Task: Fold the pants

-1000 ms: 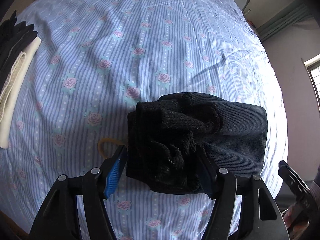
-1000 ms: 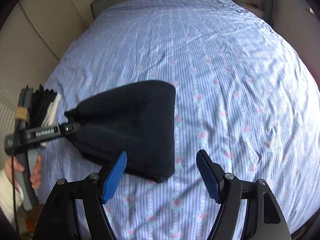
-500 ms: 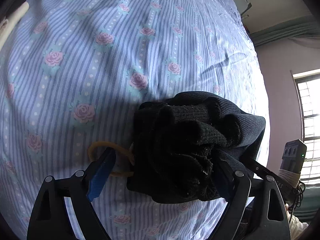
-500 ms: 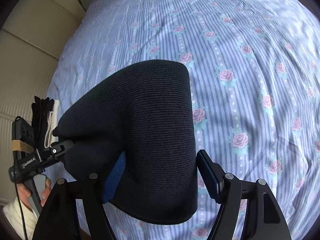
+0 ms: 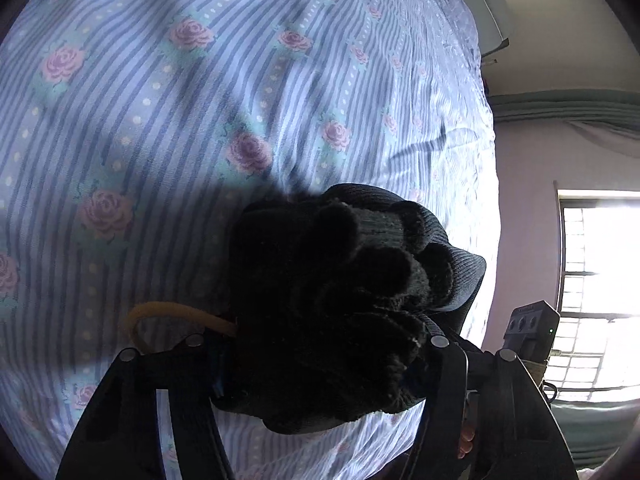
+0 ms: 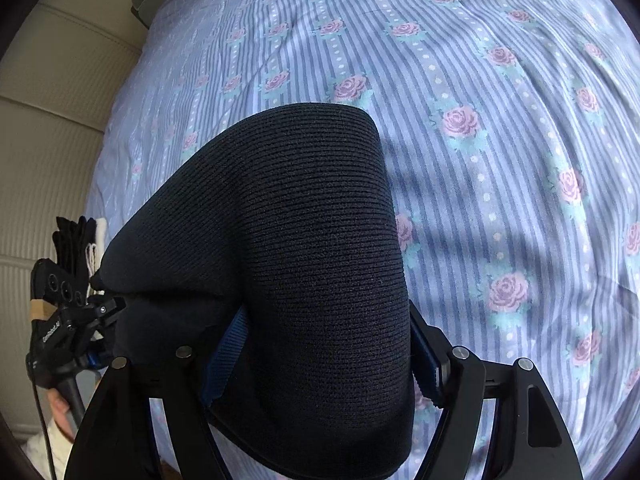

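The folded black knit pants [image 6: 304,248] lie on the striped rose-print bed sheet [image 6: 500,120]. My right gripper [image 6: 326,356] straddles the smooth folded end of the pants, its blue pads against both sides. My left gripper [image 5: 320,360] grips the other, bunched end [image 5: 328,300], where the layered edges stick up between its fingers. The left gripper also shows in the right wrist view [image 6: 100,312], at the pants' left end. The pads of the left gripper are hidden by cloth.
A yellow rubber band [image 5: 168,316] lies on the sheet by my left gripper's left finger. A stack of black and cream folded clothes [image 6: 82,244] sits at the bed's left edge. A padded headboard [image 6: 48,128] and a window [image 5: 600,280] border the bed.
Both grippers have moved in and down onto the pants. The right gripper, open beside the pants a second ago, now has the folded end between its fingers. The left has closed tighter on the bunched end.
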`<act>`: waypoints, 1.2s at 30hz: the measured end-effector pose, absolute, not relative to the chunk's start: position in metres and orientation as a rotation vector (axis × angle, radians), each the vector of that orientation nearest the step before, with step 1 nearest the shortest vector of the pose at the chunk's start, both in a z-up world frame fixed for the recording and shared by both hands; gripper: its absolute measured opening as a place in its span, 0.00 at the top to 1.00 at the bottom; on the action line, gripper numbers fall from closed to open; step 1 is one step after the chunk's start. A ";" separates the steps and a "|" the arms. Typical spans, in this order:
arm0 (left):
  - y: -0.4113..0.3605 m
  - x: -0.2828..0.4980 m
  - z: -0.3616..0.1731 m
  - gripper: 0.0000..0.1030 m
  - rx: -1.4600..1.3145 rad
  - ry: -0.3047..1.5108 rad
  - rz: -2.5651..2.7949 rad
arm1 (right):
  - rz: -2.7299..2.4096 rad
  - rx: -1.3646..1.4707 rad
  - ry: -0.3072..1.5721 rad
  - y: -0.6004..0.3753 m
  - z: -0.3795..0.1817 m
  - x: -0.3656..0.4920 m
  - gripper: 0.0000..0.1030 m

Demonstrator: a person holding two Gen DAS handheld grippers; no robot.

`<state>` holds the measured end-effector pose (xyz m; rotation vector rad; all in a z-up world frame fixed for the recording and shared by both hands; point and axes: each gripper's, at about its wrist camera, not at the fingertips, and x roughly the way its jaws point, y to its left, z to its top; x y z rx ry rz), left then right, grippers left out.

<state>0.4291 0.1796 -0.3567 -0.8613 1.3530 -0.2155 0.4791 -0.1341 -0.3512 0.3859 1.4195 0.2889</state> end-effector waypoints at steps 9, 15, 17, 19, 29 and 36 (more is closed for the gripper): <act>0.165 0.422 -0.316 0.50 -0.777 1.332 -0.182 | 0.327 0.282 1.377 -0.119 -0.316 0.472 0.50; 0.160 0.390 -0.270 0.50 -0.739 1.261 -0.201 | 0.346 0.238 1.301 -0.116 -0.274 0.444 0.51; 0.157 0.376 -0.248 0.50 -0.710 1.229 -0.205 | 0.356 0.240 1.272 -0.118 -0.257 0.432 0.51; 0.154 0.362 -0.226 0.50 -0.685 1.196 -0.211 | 0.365 0.253 1.249 -0.123 -0.240 0.419 0.51; 0.125 0.295 -0.113 0.50 -0.614 0.997 -0.191 | 0.433 0.256 1.100 -0.144 -0.138 0.352 0.51; 0.129 0.240 -0.063 0.50 -0.587 0.906 -0.144 | 0.516 0.238 1.020 -0.147 -0.086 0.313 0.51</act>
